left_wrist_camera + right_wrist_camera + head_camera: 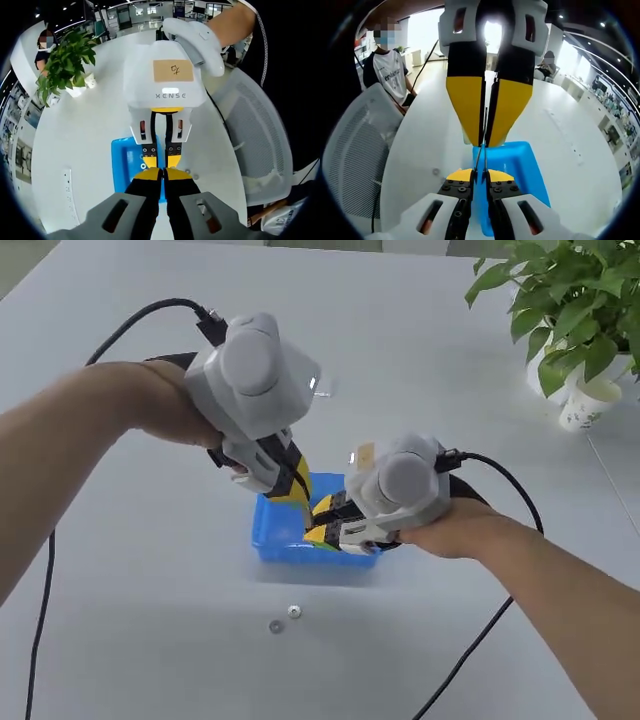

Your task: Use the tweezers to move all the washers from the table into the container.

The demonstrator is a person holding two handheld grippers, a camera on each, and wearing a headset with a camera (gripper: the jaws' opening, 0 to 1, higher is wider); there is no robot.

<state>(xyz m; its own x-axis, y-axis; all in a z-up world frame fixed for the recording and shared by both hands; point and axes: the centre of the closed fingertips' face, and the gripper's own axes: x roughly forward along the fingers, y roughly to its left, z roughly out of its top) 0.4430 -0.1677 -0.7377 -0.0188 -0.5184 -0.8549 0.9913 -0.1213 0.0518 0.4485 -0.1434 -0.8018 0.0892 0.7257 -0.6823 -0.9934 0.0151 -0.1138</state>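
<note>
Over the blue container (pixel 272 532) my two grippers meet tip to tip. The left gripper (pixel 298 496) points down from the upper left, and the right gripper (pixel 318 530) reaches in from the right. In the right gripper view, thin metal tweezers (pixel 482 145) run from between the left gripper's yellow jaws down into my right gripper (pixel 481 175); both look shut on them. In the left gripper view my left gripper (pixel 164 174) is closed, facing the right gripper (pixel 161 162) above the container (pixel 122 160). Two small washers (pixel 285 619) lie on the table in front of the container.
A potted plant (pixel 570 310) and a white cup (pixel 588 405) stand at the table's far right. Black cables (pixel 40 620) trail off both grippers. A white mesh chair (pixel 350 150) and a person (pixel 387 70) are beside the table. One washer (pixel 436 171) lies left of the container (pixel 520 160).
</note>
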